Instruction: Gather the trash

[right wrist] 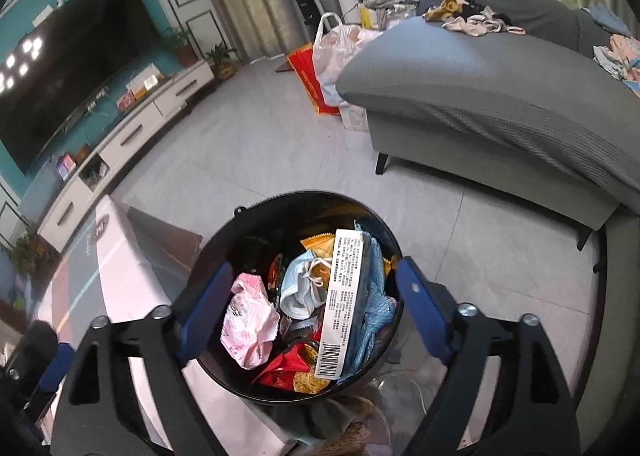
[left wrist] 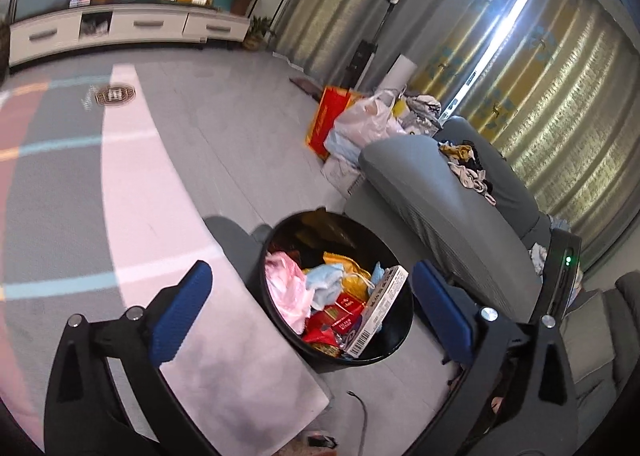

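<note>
A black round trash bin [left wrist: 402,326] [right wrist: 224,248] stands on the floor, full of trash: a white carton with a barcode [left wrist: 378,310] [right wrist: 344,304], a pink crumpled bag [left wrist: 288,292] [right wrist: 250,320], a blue face mask [right wrist: 298,288], red wrappers [left wrist: 332,326] [right wrist: 286,368]. My left gripper [left wrist: 310,276] is open and empty above the bin. My right gripper [right wrist: 312,272] is open and empty, its blue pads [right wrist: 424,316] on either side of the bin's opening.
A grey sofa [left wrist: 436,199] [right wrist: 500,87] with clothes on it stands right of the bin. Plastic bags and a red bag [left wrist: 326,117] [right wrist: 308,75] lie by its far end. A low table with a pale cloth [left wrist: 152,183] [right wrist: 120,268] is left of the bin. A TV cabinet [left wrist: 128,25] lines the far wall.
</note>
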Available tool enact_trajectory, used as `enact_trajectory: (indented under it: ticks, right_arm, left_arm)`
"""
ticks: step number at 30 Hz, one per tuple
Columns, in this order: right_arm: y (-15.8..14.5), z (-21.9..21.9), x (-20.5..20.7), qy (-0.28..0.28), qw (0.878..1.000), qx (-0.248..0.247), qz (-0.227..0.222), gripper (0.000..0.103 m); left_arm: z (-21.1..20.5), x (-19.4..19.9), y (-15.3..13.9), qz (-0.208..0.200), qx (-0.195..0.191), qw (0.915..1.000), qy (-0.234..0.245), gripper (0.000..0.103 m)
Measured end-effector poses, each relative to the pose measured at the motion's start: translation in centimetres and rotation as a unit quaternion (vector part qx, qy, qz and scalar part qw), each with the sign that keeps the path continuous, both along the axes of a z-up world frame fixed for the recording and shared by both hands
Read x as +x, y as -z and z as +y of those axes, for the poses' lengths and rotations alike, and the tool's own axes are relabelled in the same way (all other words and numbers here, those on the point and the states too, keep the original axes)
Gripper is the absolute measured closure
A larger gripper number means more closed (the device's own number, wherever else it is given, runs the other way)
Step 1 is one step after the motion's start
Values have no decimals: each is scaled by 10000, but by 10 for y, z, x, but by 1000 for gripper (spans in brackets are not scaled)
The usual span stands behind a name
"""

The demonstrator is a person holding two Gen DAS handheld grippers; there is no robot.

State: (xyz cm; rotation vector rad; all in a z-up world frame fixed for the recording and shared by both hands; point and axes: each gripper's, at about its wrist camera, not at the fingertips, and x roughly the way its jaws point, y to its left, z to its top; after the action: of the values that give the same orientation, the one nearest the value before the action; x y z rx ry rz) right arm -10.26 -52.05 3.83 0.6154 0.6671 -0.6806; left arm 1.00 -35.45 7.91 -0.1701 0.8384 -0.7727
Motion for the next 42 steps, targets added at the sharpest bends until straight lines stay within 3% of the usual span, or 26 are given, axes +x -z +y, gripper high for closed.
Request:
enact_trajectory:
  ticks: [4,9,13,27,42]
  right_arm:
    - [-11,3,-10,66,9997,-174,-177,3]
    - [-25,10,-20,148,9986,-473,-184,3]
    - [-31,12,-26,160,9980,-524,-304,3]
    - [-28,15,-23,220,9974,-686,1,3]
    - [-25,17,-19,284,9965,-758,195,3]
  left_arm:
    - [7,-15,-17,-615,372,9971,-231,3]
    - [11,-29,-25,-979,801,9914,-342,3]
    - [14,-34,-22,-890,758,9928,-265,3]
    - [8,-40,-7,-728,952,9925,-219,3]
    - [11,-40,-7,-630,840,9943,-170,3]
